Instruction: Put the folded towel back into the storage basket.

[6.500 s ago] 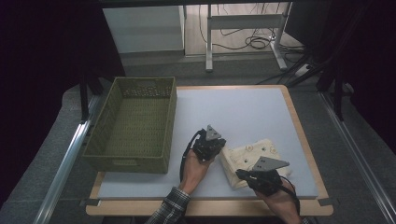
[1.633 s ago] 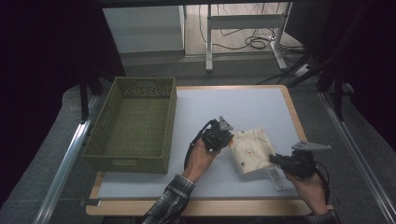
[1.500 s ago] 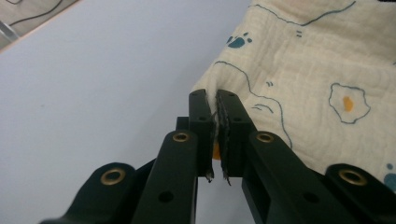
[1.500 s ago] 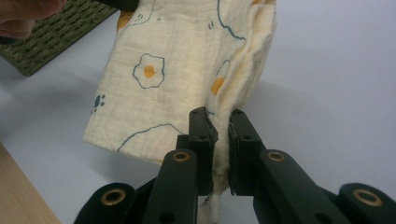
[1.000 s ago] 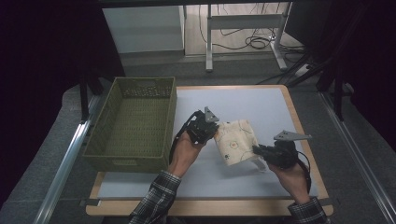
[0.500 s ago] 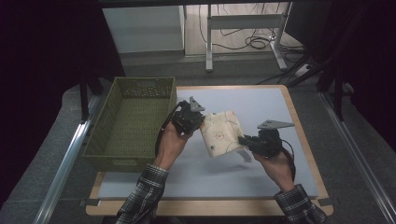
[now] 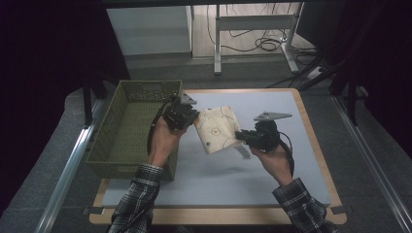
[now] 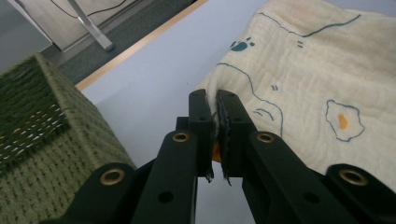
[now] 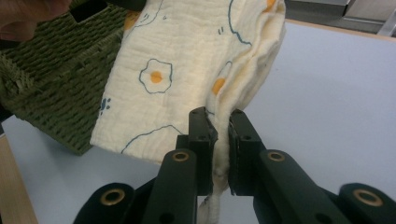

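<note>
While both grippers carry the folded cloth [image 7: 217, 128] above the table [image 7: 272, 179], the left gripper [image 7: 180, 115] and right gripper [image 7: 256, 137] each pinch one edge. Judged step: transfer toward the basket [image 7: 127, 136] at 9 o'clock; next, lower and release inside. Gripper views confirm cloth between the pressed jaws.

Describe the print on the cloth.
Cream cloth with blue-outlined fried eggs, orange yolks; clearest in the right gripper view.

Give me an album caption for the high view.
Two hand-held grippers, left and right, carry a folded egg-print cloth beside a green basket.
</note>
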The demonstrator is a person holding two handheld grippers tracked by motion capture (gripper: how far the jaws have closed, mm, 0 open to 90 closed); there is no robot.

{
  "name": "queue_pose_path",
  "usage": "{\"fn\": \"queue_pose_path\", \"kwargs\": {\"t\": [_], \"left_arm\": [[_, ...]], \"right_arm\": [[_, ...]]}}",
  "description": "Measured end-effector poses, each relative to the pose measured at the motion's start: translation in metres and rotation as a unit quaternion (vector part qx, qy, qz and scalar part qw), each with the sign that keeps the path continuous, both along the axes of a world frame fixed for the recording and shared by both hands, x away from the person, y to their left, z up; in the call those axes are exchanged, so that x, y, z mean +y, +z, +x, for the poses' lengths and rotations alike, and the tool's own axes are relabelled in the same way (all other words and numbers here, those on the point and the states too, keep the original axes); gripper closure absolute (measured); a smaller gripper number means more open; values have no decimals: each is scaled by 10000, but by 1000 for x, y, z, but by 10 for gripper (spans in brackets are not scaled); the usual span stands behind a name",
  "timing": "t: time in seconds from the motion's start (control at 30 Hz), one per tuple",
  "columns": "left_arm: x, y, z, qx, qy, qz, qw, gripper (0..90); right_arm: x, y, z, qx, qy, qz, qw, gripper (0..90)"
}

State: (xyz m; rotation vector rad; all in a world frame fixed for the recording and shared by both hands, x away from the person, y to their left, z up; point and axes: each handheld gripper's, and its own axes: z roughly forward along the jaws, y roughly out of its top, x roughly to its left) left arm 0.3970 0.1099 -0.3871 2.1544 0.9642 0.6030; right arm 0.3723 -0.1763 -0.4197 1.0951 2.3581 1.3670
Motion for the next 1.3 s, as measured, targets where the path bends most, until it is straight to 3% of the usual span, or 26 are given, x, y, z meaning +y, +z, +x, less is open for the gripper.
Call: {"fn": "queue_pose_path", "kwargs": {"t": [0.77, 1.3], "left_arm": [[70, 34, 1, -70, 463, 148, 9988, 850], [127, 44, -8, -74, 1005, 272, 9945, 850]], "right_arm": [[68, 29, 25, 45, 318, 28, 9995, 820], [133, 30, 31, 125, 637, 151, 9978, 817]]}}
